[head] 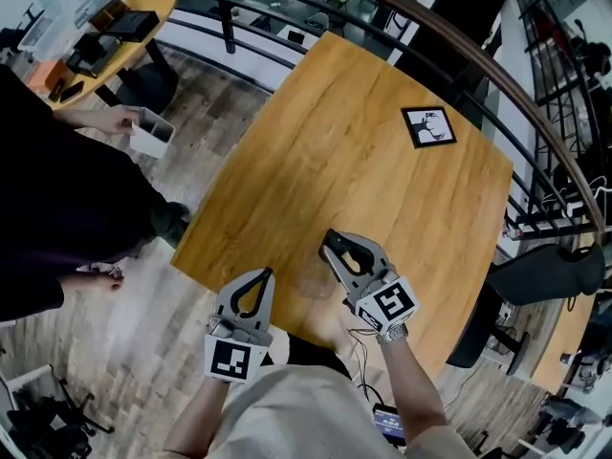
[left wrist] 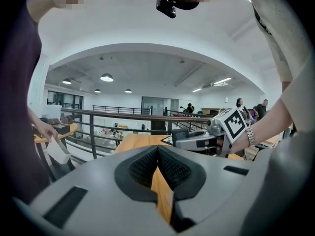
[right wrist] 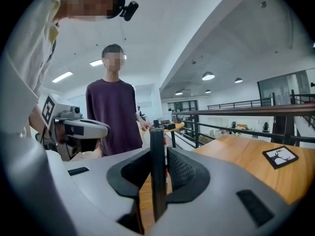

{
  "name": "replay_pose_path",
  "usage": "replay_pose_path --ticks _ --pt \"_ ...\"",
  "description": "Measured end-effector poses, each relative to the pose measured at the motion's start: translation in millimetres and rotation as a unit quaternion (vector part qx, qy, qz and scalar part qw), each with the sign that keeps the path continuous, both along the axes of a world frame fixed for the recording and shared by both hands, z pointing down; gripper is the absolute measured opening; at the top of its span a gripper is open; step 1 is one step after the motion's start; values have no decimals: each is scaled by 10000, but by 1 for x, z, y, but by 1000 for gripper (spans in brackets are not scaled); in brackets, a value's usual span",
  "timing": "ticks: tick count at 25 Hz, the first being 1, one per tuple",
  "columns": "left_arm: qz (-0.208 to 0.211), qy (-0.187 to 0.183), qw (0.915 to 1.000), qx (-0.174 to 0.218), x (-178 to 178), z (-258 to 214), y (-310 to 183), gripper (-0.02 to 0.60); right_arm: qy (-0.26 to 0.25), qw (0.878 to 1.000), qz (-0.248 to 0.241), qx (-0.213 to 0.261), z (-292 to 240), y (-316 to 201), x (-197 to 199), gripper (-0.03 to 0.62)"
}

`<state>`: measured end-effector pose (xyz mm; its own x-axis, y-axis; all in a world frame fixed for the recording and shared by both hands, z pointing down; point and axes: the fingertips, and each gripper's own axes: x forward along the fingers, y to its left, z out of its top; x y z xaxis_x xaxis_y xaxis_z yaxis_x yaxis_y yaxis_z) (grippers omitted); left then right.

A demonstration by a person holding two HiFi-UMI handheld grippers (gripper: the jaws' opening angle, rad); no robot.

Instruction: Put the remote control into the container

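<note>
Remote control stands clamped edge-on in the right hand-held gripper, over the desk.
Likely light, stiff, slick plastic (buttons could slip): hold the 2 flat faces mid-length. Left hand-held gripper is closed, empty.

I see the remote control between my right fingers, above the table; card ahead of them; container well ahead-left of my left fingers.

We read no words, numbers or brands anywhere. We find only black-and-white square markers on the cubes of the left gripper and right gripper, and a black-framed picture card on the table.
</note>
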<state>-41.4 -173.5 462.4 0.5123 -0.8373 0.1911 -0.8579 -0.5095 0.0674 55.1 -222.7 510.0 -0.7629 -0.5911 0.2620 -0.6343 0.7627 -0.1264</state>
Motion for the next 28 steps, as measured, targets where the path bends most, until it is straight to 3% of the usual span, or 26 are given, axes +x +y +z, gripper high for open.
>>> replay_pose_path --ticks 3,7,22,28 --pt "194 -330 9992 86 6 2 -5 12 65 9999 -79 -124 19 -3 0 97" --pt "-128 110 9996 -206 5 8 -10 12 219 9991 39 -368 58 -5 5 97" --pt "-264 -8 9988 -402 -3 22 16 12 400 9934 217 -1051 115 12 8 98" --pt "-288 -80 9989 -356 -14 20 27 12 193 9943 582 -872 99 11 16 127"
